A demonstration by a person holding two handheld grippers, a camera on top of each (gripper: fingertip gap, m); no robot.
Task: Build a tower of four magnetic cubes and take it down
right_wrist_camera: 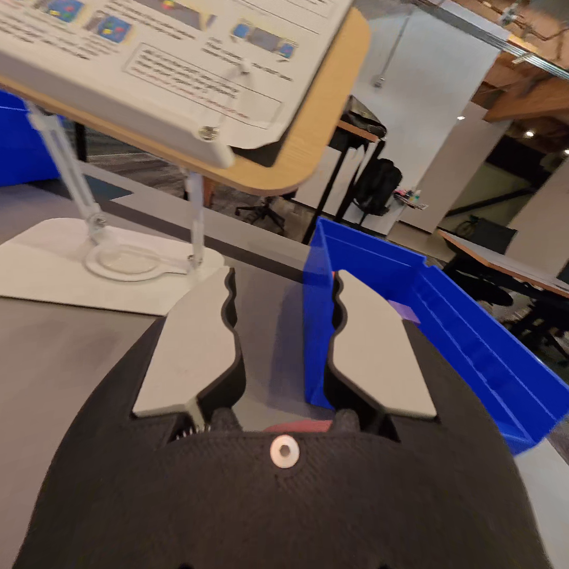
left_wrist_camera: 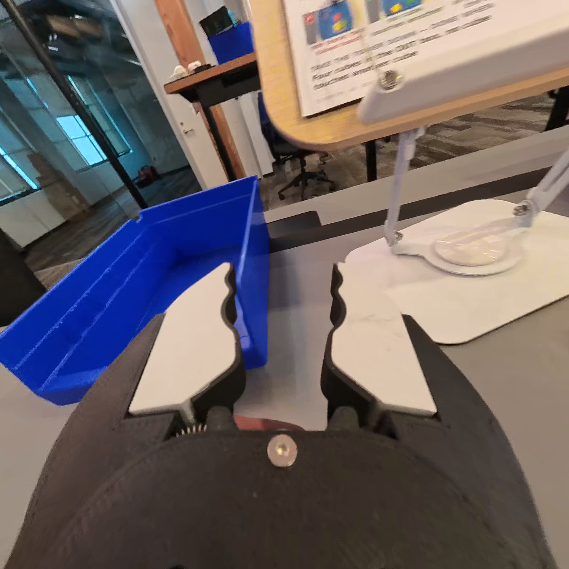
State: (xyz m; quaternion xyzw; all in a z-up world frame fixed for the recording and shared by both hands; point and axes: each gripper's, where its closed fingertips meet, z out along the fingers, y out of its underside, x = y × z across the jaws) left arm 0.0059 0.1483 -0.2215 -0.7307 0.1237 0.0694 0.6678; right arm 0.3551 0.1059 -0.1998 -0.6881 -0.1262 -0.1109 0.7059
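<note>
My left gripper [left_wrist_camera: 283,271] is open and empty above the grey table, its left finger over the near corner of a blue bin [left_wrist_camera: 129,295] that looks empty where I can see inside. My right gripper [right_wrist_camera: 283,274] is open and empty, its right finger in front of a second blue bin [right_wrist_camera: 462,323]. A purple cube [right_wrist_camera: 406,315] shows inside that bin just past the right finger, and a sliver of something red-orange [right_wrist_camera: 333,274] shows at the fingertip. No other cubes are visible.
A white stand base [left_wrist_camera: 462,277] sits on the grey table [left_wrist_camera: 289,354] between the bins; it also shows in the right wrist view [right_wrist_camera: 101,271]. It holds a tilted board with printed sheets [right_wrist_camera: 172,70] overhead. Chairs and desks stand beyond the table edge.
</note>
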